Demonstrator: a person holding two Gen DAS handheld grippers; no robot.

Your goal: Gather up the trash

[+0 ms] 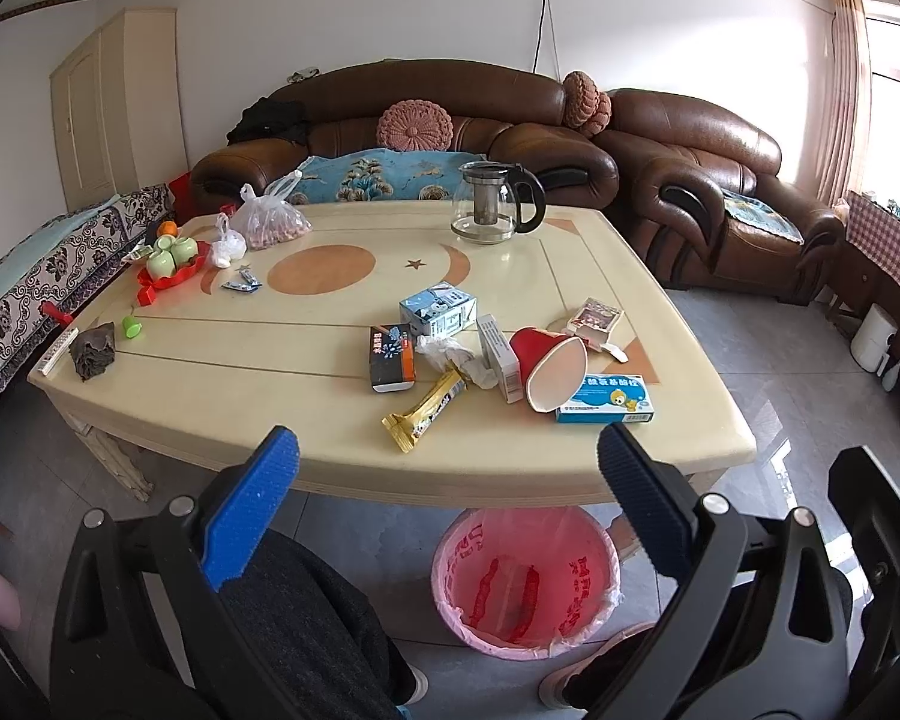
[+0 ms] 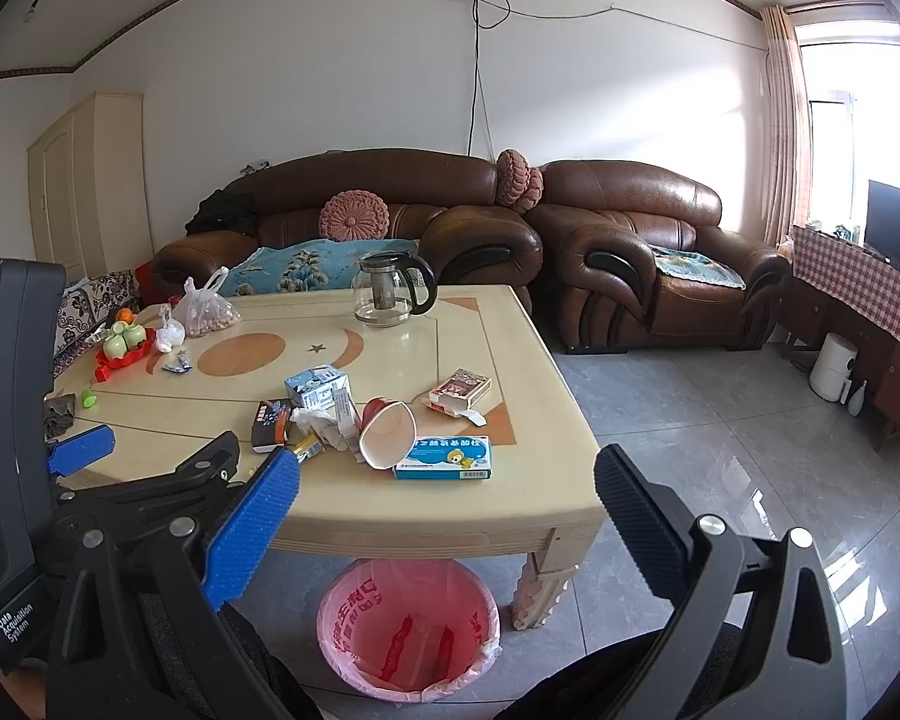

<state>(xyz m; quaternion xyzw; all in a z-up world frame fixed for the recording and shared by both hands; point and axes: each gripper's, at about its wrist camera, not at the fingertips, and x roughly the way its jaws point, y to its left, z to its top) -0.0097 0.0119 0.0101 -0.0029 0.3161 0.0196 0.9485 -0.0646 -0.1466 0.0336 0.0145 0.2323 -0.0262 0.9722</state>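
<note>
Daylight pours in from the window at right, blown out to white and casting a pale wash on the wall. The floor tiles show glare. Fisheye bending curves the edges; corners fall dark.

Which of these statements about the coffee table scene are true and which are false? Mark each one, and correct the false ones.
1. The red paper cup lies on its side on the table. True.
2. The pink-lined bin stands on the sofa. False: it stands on the floor, partly under the table.
3. The left gripper holds the gold wrapper. False: its fingers are open, empty.
4. The glass teapot stands upright. True.
</note>
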